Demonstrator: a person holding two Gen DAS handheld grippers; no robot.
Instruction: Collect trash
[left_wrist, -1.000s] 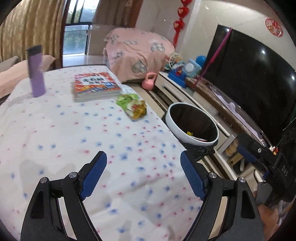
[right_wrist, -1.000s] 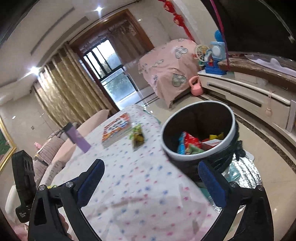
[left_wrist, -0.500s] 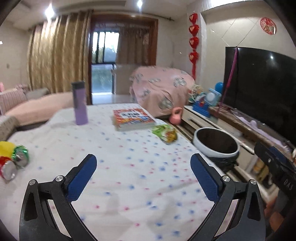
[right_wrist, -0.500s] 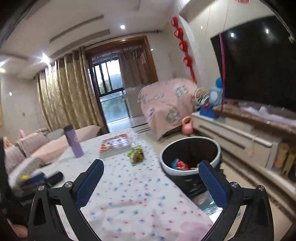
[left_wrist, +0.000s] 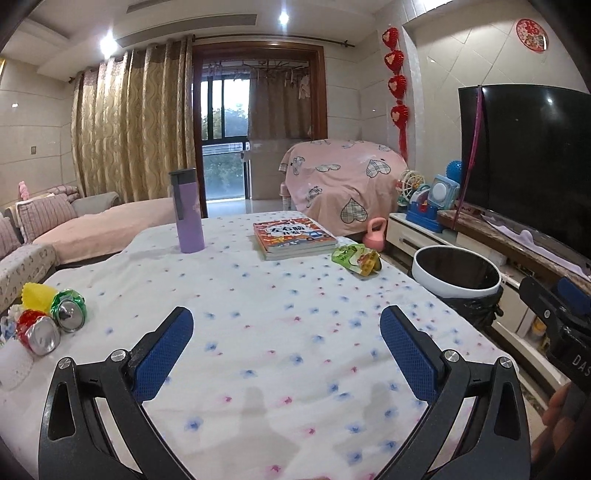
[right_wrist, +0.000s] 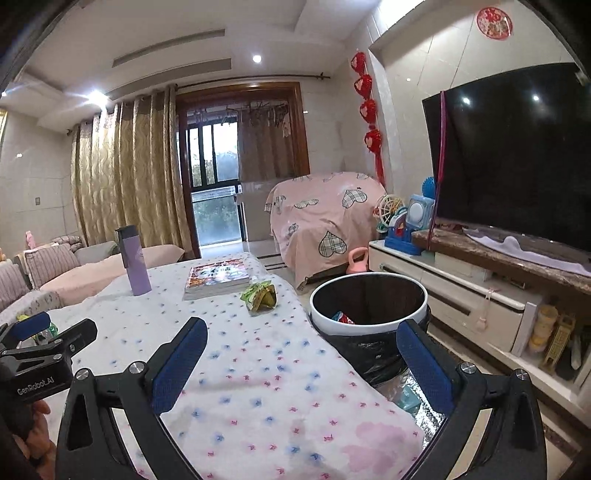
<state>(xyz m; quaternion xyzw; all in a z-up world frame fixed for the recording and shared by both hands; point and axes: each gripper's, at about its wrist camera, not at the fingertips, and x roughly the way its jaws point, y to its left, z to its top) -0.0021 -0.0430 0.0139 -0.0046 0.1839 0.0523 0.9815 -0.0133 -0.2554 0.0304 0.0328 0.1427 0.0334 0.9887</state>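
Note:
A green and yellow snack wrapper (left_wrist: 356, 259) (right_wrist: 260, 295) lies near the table's right edge, beside the book. At the table's left edge lie a crushed green can (left_wrist: 69, 310), a red can (left_wrist: 38, 332) and a yellow wrapper (left_wrist: 35, 295). The white-rimmed trash bin (left_wrist: 456, 271) (right_wrist: 369, 308) with a black liner stands on the floor right of the table, with red trash inside. My left gripper (left_wrist: 286, 341) is open over bare tablecloth. My right gripper (right_wrist: 303, 354) is open too, nothing between its fingers, straddling the table edge and bin.
A purple flask (left_wrist: 188, 210) and a stack of books (left_wrist: 293, 238) stand at the table's far side. A TV (right_wrist: 517, 155) on a low cabinet runs along the right. A sofa (left_wrist: 74, 229) is at left, a pink-covered chair (right_wrist: 321, 225) beyond.
Both views have tilted up and swung left, away from the bin. The cans at the table's left edge have come into the left wrist view. The left jaws have widened.

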